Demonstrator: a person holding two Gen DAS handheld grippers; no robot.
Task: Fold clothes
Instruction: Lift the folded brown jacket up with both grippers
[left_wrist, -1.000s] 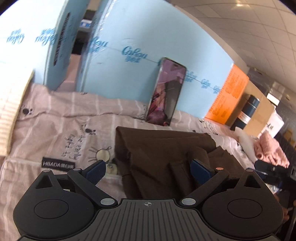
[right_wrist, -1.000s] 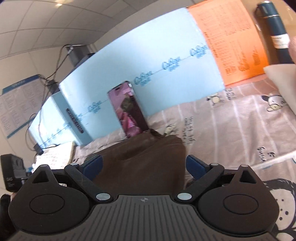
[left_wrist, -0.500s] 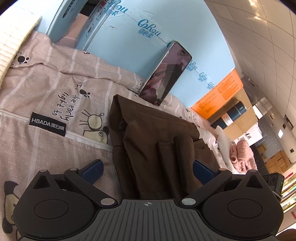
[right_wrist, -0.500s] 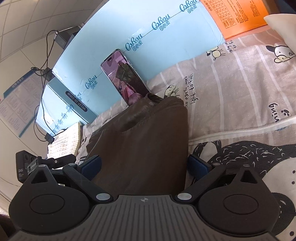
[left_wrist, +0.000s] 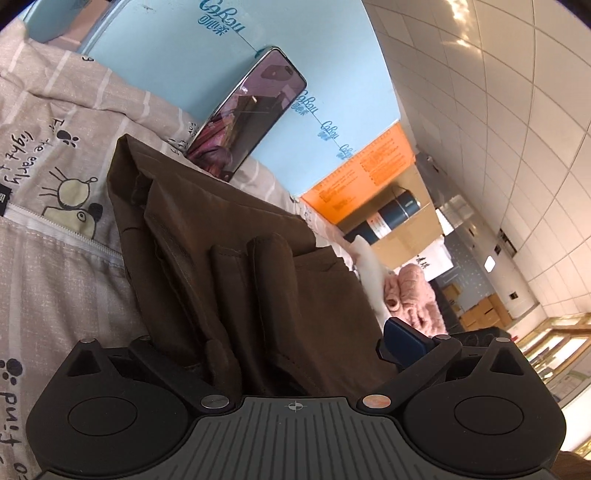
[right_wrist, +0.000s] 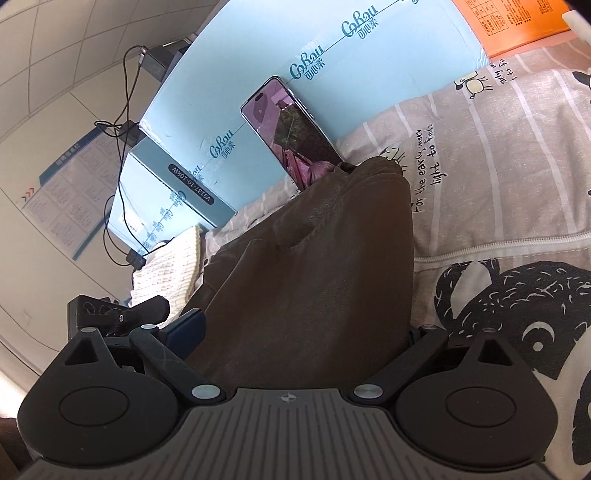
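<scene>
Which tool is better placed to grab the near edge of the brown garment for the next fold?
Probably either: left tool and right tool, closing, both straddle the brown garment.

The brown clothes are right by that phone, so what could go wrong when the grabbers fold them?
1. The phone leans on the blue box, with the brown clothes reaching its foot; a tug might topple it.
2. The right gripper is closing around thick fabric and may pinch several layers.
3. The left gripper straddles bunched folds, so creases could stay.
</scene>
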